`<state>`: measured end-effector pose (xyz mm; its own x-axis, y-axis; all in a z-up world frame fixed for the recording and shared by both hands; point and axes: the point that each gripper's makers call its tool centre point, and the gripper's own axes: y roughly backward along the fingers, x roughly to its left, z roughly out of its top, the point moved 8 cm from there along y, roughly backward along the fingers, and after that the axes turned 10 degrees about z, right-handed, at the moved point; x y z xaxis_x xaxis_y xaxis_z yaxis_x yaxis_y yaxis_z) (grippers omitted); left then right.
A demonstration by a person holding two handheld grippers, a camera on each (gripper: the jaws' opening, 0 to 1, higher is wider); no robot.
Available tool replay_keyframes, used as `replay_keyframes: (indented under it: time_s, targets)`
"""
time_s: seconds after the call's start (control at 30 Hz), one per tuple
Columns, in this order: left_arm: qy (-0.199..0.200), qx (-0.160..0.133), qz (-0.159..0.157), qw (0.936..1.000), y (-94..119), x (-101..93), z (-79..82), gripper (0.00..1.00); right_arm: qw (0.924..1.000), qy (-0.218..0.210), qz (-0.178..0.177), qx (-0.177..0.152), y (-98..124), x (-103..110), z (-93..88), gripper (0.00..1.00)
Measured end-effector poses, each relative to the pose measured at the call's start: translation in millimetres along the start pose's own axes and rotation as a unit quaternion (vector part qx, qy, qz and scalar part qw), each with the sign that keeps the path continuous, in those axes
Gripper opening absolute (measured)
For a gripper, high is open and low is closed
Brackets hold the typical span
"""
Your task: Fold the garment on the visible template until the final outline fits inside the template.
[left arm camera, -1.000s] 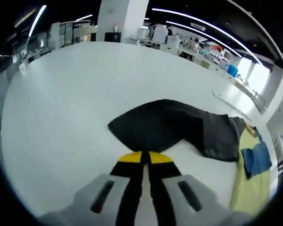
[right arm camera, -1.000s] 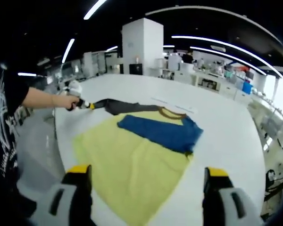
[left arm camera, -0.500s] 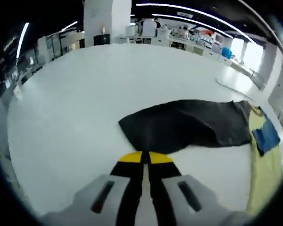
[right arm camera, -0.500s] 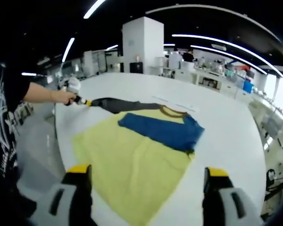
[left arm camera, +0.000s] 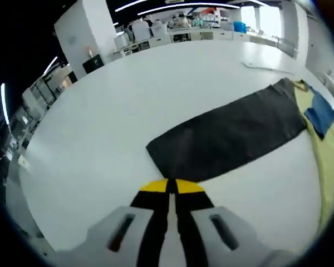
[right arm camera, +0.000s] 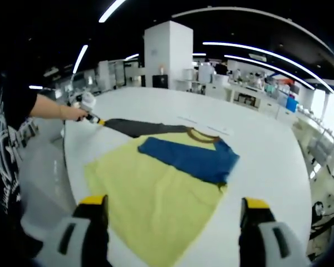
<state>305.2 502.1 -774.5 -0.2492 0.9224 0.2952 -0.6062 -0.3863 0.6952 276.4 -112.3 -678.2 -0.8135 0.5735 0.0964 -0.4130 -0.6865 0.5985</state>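
Two grippers work one spread garment: the left gripper (left arm camera: 168, 188), jaws together on the dark sleeve (left arm camera: 228, 139), holds it stretched flat along the white worktop (left arm camera: 100, 111). The right gripper (right arm camera: 172, 219) hangs with jaws apart above the yellow garment (right arm camera: 150, 206) and its blue patch (right arm camera: 189, 158). Judging by this, the sleeve-folding step is in hand; next, carry the sleeve inward over the body.

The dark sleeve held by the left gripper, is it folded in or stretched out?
Stretched out. The dark sleeve lies flat and straight on the white table, running from the shut left gripper toward the yellow garment.
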Motion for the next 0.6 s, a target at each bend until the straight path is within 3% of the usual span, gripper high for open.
replay_keyframes:
  time_s: [0.27, 0.6]
  targets:
    - [0.005, 0.005, 0.005, 1.0, -12, 11.8, 3.5, 0.0, 1.0, -0.004, 0.001, -0.004, -1, 3, 0.2, 1.0]
    - [-0.01, -0.018, 0.009, 0.9997, 4, 6.8, 17.4, 0.0, 0.9998, -0.008, -0.004, -0.019, 1, 2, 2.4, 1.0]
